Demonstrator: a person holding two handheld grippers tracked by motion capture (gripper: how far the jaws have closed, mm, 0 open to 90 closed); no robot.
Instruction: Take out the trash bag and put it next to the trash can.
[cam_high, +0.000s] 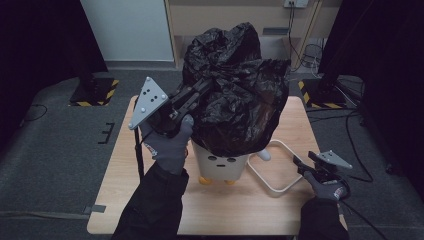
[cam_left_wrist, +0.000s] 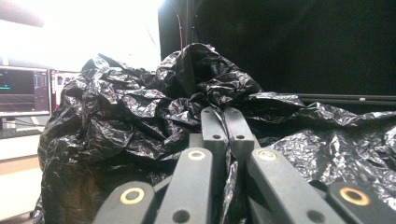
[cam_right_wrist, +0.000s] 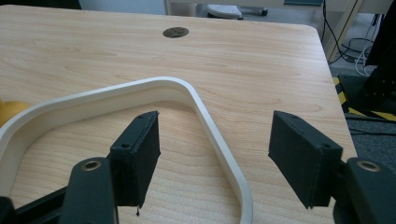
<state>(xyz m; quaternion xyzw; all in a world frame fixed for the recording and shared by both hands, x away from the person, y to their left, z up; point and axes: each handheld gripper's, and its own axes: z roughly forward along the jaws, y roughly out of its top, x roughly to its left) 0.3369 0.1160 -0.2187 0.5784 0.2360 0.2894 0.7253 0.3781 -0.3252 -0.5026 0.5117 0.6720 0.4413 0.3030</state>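
The black plastic bag (cam_high: 235, 95) draped over the white bin (cam_high: 221, 167) on the table (cam_high: 125, 170). The left gripper (cam_left_wrist: 226, 122) pinched its film, jaws pressed together. The right gripper (cam_right_wrist: 215, 154) hovered spread above the white ring frame (cam_right_wrist: 205, 116).

A lab or recording studio — black curtains (cam_high: 30, 45) hang round a lone wooden worktop (cam_high: 125, 170) on grey carpet (cam_high: 50, 150). Hazard-striped stand bases (cam_high: 95, 92), trailing cables (cam_high: 350, 130) and monitors (cam_left_wrist: 23, 91) confirm it.
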